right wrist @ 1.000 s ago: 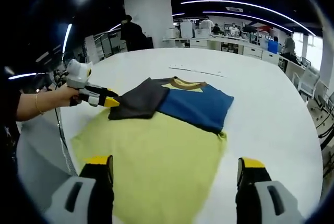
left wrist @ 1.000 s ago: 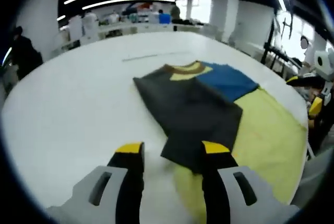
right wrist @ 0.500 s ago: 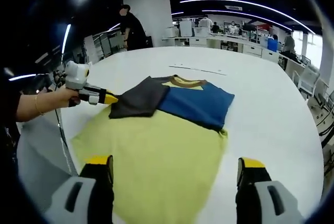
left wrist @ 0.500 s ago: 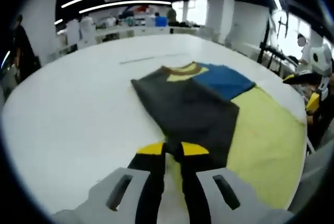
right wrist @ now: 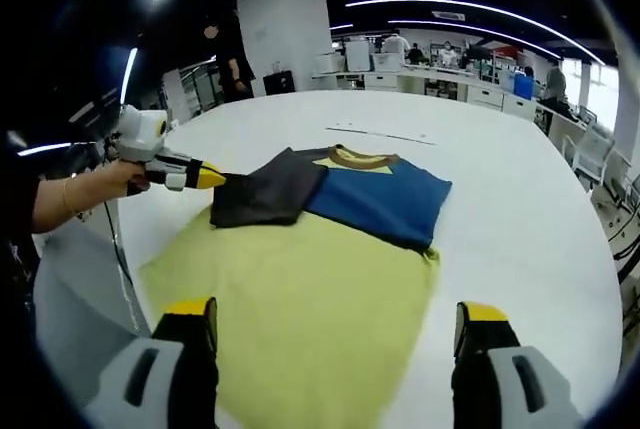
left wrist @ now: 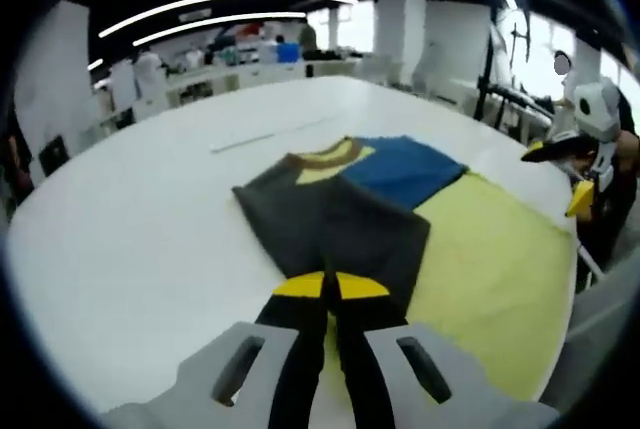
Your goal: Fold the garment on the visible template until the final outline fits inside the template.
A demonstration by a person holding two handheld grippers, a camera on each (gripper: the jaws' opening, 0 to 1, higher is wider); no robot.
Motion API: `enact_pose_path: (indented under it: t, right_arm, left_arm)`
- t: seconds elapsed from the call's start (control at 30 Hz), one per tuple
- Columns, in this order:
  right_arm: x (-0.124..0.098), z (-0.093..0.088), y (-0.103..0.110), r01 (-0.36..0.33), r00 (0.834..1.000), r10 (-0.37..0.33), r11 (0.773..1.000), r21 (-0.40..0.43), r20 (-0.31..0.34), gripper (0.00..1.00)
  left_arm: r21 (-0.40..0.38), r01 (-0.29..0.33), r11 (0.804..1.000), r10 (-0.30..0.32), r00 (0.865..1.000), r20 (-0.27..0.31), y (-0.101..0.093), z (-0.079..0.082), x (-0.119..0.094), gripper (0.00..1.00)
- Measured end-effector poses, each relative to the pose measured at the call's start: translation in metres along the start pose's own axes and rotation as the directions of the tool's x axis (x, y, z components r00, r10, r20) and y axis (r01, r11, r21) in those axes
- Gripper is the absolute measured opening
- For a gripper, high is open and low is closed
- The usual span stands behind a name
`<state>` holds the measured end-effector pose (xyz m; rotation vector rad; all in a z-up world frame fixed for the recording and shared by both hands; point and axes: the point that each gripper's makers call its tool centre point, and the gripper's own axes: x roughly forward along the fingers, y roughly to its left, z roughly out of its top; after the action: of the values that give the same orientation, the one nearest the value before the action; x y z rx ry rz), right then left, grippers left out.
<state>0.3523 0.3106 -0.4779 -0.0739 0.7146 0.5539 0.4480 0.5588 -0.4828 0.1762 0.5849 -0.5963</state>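
A T-shirt lies flat on the white table (right wrist: 520, 209), with a yellow body (right wrist: 300, 299), a brown collar (right wrist: 358, 159), a grey sleeve (right wrist: 265, 194) and a blue sleeve (right wrist: 385, 199), both sleeves folded in over the chest. My left gripper (left wrist: 331, 286) is shut on the near corner of the grey sleeve (left wrist: 320, 224). In the right gripper view the left gripper (right wrist: 210, 177) meets that corner from the left, held by a hand. My right gripper (right wrist: 337, 311) stands open, low over the yellow hem, holding nothing.
A thin dark line (right wrist: 380, 134) is marked on the table beyond the collar. The table's edge (right wrist: 110, 249) runs close on the left. Desks and people stand far behind. Bare white table (left wrist: 130, 239) lies left of the shirt.
My left jaws were open astride the grey sleeve's corner and have shut on it. The left gripper has since drawn back and up a little. The right gripper has kept still.
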Motion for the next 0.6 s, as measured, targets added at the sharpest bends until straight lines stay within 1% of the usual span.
enact_pose_path:
  t: [0.07,0.13,0.2,0.23,0.27,0.37,0.47,0.53,0.6]
  right_arm:
    - [0.0,0.0,0.0,-0.001,1.0,0.001,1.0,0.0,0.002,1.0]
    - [-0.001,0.001,0.0,-0.001,1.0,0.001,1.0,0.0,0.006,1.0]
    - [-0.002,0.001,-0.001,0.0,1.0,0.0,1.0,0.002,0.011,1.0]
    - [-0.002,0.001,-0.001,0.0,1.0,0.0,1.0,0.004,0.013,1.0]
    - [-0.003,0.001,-0.001,0.0,1.0,0.0,1.0,0.005,0.013,1.0]
    - [-0.004,0.0,-0.003,0.002,1.0,-0.002,1.0,0.006,0.012,1.0]
    - [-0.005,0.002,-0.004,0.002,1.0,-0.002,1.0,0.003,0.018,1.0]
    - [-0.006,0.003,-0.003,0.0,1.0,0.0,1.0,-0.001,0.021,1.0]
    - [-0.007,0.004,-0.002,-0.004,1.0,0.004,1.0,-0.005,0.025,1.0]
  left_arm:
    - [0.022,0.003,1.0,-0.003,1.0,-0.006,-0.004,0.006,0.001,0.0]
    - [0.026,0.02,0.999,-0.02,1.0,0.001,-0.01,0.013,0.001,0.0]
    - [0.031,0.042,0.999,-0.042,0.999,0.019,-0.018,0.023,0.002,0.0]
    - [0.032,0.045,0.998,-0.045,0.999,0.02,-0.019,0.024,0.002,0.0]
    - [0.044,0.054,0.998,-0.055,0.998,0.02,-0.024,0.03,0.004,0.0]
    - [0.063,0.07,0.996,-0.071,0.997,0.021,-0.032,0.04,0.008,0.0]
    - [0.064,0.095,0.993,-0.098,0.995,0.033,-0.041,0.05,0.012,0.0]
    - [0.074,0.12,0.99,-0.123,0.991,0.046,-0.051,0.06,0.016,0.0]
    - [0.077,0.129,0.989,-0.133,0.99,0.049,-0.056,0.066,0.017,0.0]
